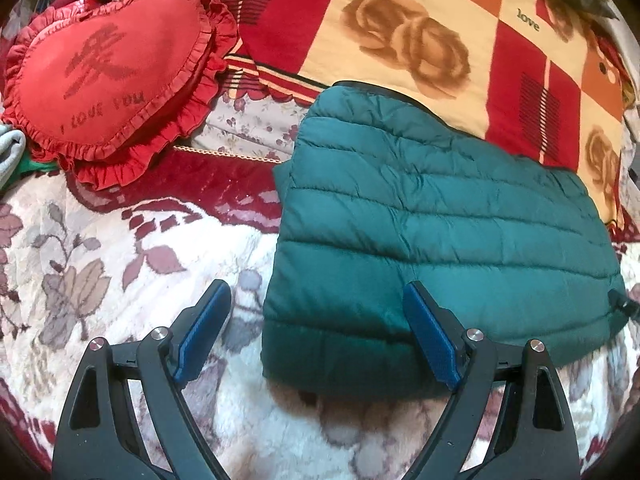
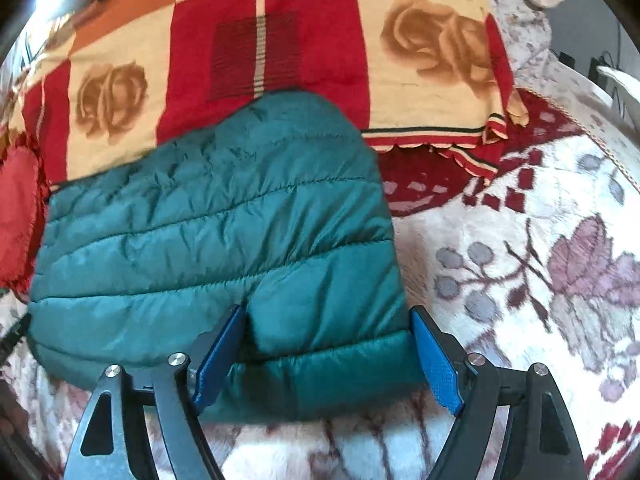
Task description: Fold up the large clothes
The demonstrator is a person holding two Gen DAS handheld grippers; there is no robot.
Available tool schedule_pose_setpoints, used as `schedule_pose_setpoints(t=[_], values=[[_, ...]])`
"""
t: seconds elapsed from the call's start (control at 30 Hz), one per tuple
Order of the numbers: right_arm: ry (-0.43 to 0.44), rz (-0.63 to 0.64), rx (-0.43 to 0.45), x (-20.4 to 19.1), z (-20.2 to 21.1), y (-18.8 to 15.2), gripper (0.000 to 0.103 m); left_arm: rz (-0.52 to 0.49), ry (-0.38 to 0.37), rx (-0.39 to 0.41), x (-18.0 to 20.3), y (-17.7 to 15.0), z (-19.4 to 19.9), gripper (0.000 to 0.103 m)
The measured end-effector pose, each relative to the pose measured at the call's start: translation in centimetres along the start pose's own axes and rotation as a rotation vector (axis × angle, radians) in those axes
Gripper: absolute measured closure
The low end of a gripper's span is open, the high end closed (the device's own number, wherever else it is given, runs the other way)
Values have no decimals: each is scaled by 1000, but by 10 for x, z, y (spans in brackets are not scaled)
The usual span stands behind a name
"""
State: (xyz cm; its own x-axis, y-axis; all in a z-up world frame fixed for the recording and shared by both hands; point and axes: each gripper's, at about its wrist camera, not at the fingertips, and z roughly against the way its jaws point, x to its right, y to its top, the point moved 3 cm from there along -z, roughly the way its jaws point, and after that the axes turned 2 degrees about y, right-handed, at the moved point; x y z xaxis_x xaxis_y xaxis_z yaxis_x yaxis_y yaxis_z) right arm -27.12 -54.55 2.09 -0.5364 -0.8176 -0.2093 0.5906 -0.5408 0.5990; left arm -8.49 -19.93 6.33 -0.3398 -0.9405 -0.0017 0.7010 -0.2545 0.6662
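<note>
A dark green quilted jacket (image 1: 440, 220) lies folded into a thick pad on the bed; in the right wrist view the jacket (image 2: 220, 220) fills the middle. My left gripper (image 1: 316, 292) hangs open above the jacket's near left corner, one finger over the fabric and the other over the bedspread, holding nothing. My right gripper (image 2: 328, 314) is open wide around the jacket's near right corner. Its left pad (image 2: 224, 348) dents the puffy fabric, and its right pad (image 2: 436, 360) stands at the jacket's side edge.
A red heart-shaped frilled cushion (image 1: 108, 76) lies to the jacket's left. A red, orange and cream rose-print blanket (image 1: 400, 20) covers the far side, under the jacket's far edge. The white floral plush bedspread (image 2: 520, 260) stretches around the near side.
</note>
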Motion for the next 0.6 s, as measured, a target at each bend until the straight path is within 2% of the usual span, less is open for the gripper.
schedule_pose_setpoints(t=[0.1,0.27,0.33,0.43,0.6], values=[[45,-37,28,7,22,-5,23,1,-7,-5,-1,-3,5,15],[123,-75,5,9,42,-17,17,30,-24,-24,-3,-9,10,15],[160,-87,-16,8,44,-26,17,46,-39,-38,-5,-13,12,15],[206,-100,-40,6,42,-38,13,103,-100,-84,-13,-22,10,15],[271,-157,-64,6,28,-51,12,205,-161,-138,-27,-35,4,15]])
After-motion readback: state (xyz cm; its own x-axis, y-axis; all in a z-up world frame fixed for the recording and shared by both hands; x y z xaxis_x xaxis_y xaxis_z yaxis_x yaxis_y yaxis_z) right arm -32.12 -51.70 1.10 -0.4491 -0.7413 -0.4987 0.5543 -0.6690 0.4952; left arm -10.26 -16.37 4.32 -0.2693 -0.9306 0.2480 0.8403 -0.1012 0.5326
